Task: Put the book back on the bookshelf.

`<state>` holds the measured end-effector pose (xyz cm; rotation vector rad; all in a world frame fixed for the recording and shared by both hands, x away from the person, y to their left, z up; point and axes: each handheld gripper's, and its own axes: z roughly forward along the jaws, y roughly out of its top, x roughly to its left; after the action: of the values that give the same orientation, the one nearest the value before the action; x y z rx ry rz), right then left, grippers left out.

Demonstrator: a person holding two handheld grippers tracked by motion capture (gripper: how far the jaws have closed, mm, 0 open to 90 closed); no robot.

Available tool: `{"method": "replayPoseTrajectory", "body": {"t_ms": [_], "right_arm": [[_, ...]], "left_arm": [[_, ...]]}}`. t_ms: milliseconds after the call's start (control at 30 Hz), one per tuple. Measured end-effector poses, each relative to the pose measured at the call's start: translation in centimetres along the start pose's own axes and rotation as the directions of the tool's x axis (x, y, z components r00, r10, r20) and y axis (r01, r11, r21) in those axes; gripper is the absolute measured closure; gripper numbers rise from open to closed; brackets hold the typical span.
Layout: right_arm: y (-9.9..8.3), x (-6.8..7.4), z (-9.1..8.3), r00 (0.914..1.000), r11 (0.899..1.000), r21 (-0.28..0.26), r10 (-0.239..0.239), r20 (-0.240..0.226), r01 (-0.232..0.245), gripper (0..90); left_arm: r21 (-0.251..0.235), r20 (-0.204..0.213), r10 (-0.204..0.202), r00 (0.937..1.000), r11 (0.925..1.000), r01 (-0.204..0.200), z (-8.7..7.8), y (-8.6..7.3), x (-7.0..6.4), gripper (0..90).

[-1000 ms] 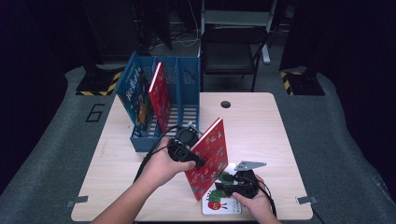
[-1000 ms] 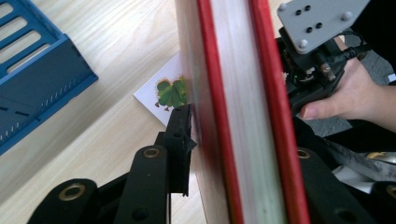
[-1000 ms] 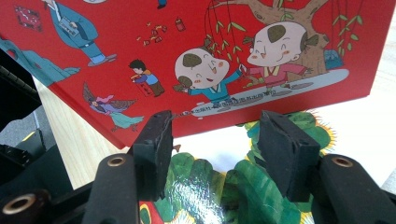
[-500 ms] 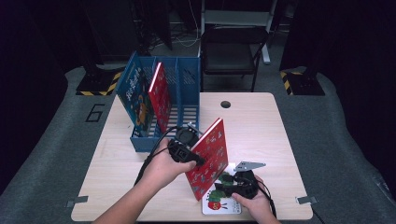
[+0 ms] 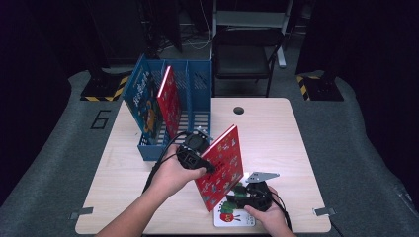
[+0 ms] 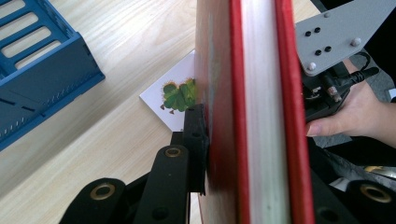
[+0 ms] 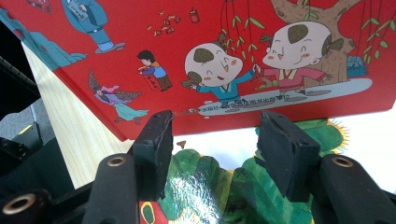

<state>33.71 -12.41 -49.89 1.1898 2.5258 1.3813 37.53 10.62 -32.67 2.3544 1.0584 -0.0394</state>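
In the left gripper view our two black jaws are closed on the edge of the red picture book point(image 6: 254, 112), one jaw flat against its left cover and the other behind the right cover, so the page block runs straight up between them. From above, our left gripper point(image 5: 197, 153) holds that book point(image 5: 223, 165) upright and tilted, its lower corner down at the table near the front edge.

Our right gripper point(image 7: 215, 158) has its jaws apart, with nothing between them. They hover just over the white caterpillar book point(image 7: 280, 186), and the red book's illustrated cover stands right beyond their tips. In the high view this gripper point(image 5: 249, 193) sits in our right hand point(image 5: 267, 215) at the red book's lower right, over the caterpillar book point(image 5: 232, 216), which lies flat on the table point(image 5: 276, 133) at its front edge.

Farther back and to the left stands the blue file rack point(image 5: 197, 98). A blue book point(image 5: 143, 106) leans in its left compartment, and another red book point(image 5: 169, 101) stands in the next one. A dark chair point(image 5: 242, 54) sits beyond the table.
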Motion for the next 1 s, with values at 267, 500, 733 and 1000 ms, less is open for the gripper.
{"method": "replayPoseTrajectory", "body": {"t_ms": [267, 500, 733, 1000], "right_arm": [[0.0, 0.0, -0.2, 1.0, 1.0, 0.003, 0.007, 0.0, -0.007, 44.9], [0.0, -0.2, -0.2, 1.0, 1.0, -0.007, 0.003, 0.0, -0.003, 44.9], [0.1, -0.3, -0.5, 0.9999, 1.0, -0.026, 0.009, 0.005, -0.009, 44.9], [0.1, -0.5, -1.4, 0.9996, 0.998, -0.058, 0.028, -0.003, -0.028, 44.9]], "left_arm": [[0.005, 0.013, -0.006, 0.9999, 1.0, 0.006, -0.2, 0.3, 0.8, 79.1], [0.007, 0.004, -0.005, 1.0, 1.0, 0.005, -1.3, 0.4, 1.2, 79.1], [0.005, 0.004, -0.008, 1.0, 1.0, 0.008, -2.7, 0.4, 1.5, 79.0], [0.007, 0.03, -0.008, 0.9995, 0.9999, 0.008, -4.1, 0.3, 1.1, 78.9]]}}
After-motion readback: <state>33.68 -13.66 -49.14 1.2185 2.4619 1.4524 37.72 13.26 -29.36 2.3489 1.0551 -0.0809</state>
